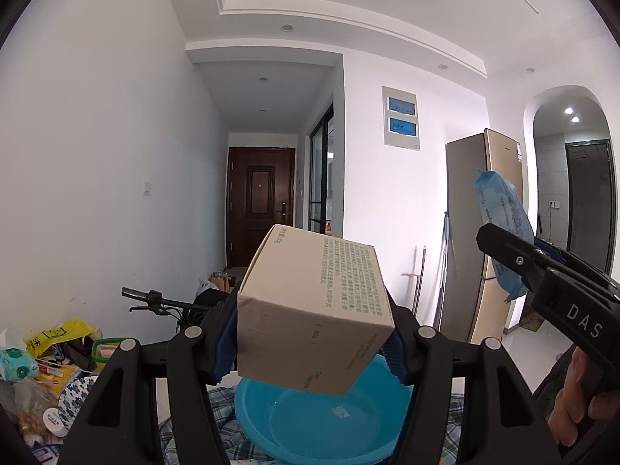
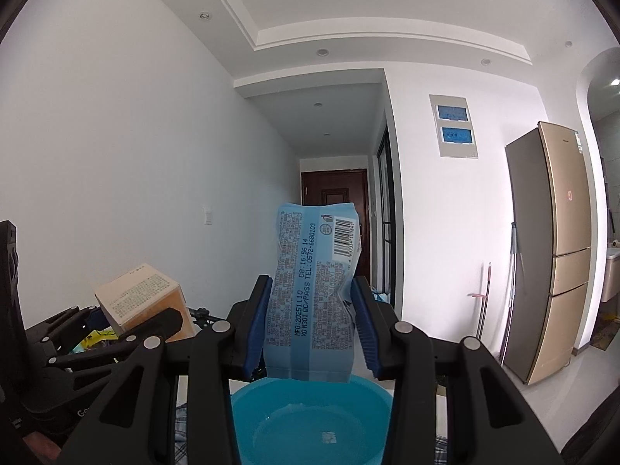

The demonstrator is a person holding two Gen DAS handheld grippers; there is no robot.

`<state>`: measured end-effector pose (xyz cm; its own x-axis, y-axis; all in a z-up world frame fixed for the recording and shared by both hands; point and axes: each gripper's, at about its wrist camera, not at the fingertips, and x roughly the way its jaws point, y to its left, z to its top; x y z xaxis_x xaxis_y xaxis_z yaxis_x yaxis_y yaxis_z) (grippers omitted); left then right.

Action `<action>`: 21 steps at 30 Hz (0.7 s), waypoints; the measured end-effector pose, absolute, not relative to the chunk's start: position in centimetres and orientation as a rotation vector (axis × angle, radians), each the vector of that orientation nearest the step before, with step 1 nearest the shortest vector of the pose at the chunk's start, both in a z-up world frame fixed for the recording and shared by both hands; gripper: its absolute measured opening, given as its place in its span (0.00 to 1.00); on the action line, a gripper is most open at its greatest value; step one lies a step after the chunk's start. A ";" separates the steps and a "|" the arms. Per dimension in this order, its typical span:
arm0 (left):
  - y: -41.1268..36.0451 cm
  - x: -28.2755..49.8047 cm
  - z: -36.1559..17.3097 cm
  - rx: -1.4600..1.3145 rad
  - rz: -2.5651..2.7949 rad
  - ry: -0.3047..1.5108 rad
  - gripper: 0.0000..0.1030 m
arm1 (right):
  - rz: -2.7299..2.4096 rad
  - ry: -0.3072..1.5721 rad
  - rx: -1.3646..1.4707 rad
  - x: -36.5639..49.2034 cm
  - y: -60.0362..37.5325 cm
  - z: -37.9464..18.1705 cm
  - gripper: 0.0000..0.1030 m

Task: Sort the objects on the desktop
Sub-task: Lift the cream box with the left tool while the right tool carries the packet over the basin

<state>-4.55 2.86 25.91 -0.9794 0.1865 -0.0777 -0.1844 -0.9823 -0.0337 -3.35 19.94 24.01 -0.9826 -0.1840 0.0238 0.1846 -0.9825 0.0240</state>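
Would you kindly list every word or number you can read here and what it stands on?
"DAS": side of the right gripper.
"MFG:20251110 08:16:56 14": blue wipes pack.
"X0 M301 QC/PASS TEL:0572-6680103": same pack.
"30g": beige box.
Box's green paragraph, the pack's fine print and barcode digits: too small to read.

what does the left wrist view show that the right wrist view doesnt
Only the left wrist view shows the clutter of packets and wrappers at lower left, a bicycle handlebar, and the person's hand holding the right hand-held gripper.

Only the right wrist view shows the barcode and date print on the blue wipes pack, clamped in that gripper.

Both show the cardboard box clamped in the left hand-held gripper, the blue basin below, the brown door and the gold fridge.
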 end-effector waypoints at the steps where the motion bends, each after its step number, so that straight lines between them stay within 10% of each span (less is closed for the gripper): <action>1: 2.9 -4.9 25.7 -0.128 2.952 -0.041 0.62 | -2.954 -0.043 -0.024 -3.5 20.0 23.8 0.39; 21: 4.2 -7.8 23.2 -0.181 2.940 -0.034 0.62 | -2.929 -0.150 0.118 -7.0 22.1 20.3 0.39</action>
<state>-7.77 4.18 23.22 -0.9734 0.1958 -0.1191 -0.1930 -0.9806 -0.0347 -6.97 22.13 20.34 -0.9757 -0.2081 -0.0689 0.2000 -0.9737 0.1093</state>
